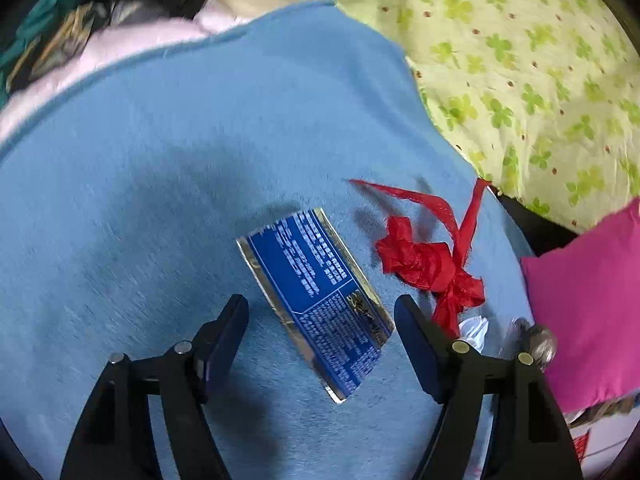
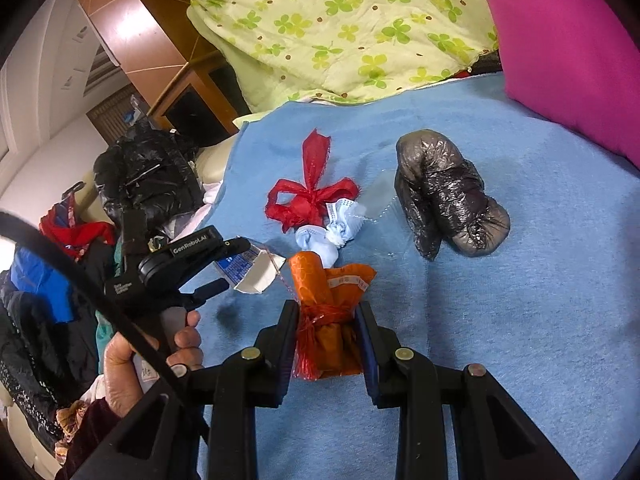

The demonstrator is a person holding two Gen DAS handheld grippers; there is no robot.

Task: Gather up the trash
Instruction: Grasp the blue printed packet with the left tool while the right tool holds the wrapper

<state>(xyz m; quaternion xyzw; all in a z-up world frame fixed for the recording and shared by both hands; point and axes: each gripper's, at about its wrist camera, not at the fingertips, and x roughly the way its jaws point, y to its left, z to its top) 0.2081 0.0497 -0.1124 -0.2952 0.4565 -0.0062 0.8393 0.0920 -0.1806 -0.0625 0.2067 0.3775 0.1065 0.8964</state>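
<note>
A blue foil packet [image 1: 316, 300] with printed text lies tilted on the blue towel [image 1: 160, 160], between the fingers of my left gripper [image 1: 320, 304]. That gripper is open and its pads stand clear of the packet's edges. In the right wrist view my right gripper [image 2: 326, 308] is shut on an orange bundle [image 2: 328, 300] tied round with red net string. Just beyond it lie a crumpled white-and-blue mask [image 2: 332, 232], a knotted red mesh bag [image 2: 308, 200] and a scrunched grey-black plastic bag [image 2: 448, 200]. The packet [image 2: 252, 276] shows there with its white side up.
A pink cushion [image 2: 560, 40] borders the towel on the right and a green clover-print quilt [image 2: 340, 20] lies behind it. Dark jackets and clothes [image 2: 144, 176] pile up at the left. A hand [image 2: 160, 344] holds the left gripper's handle.
</note>
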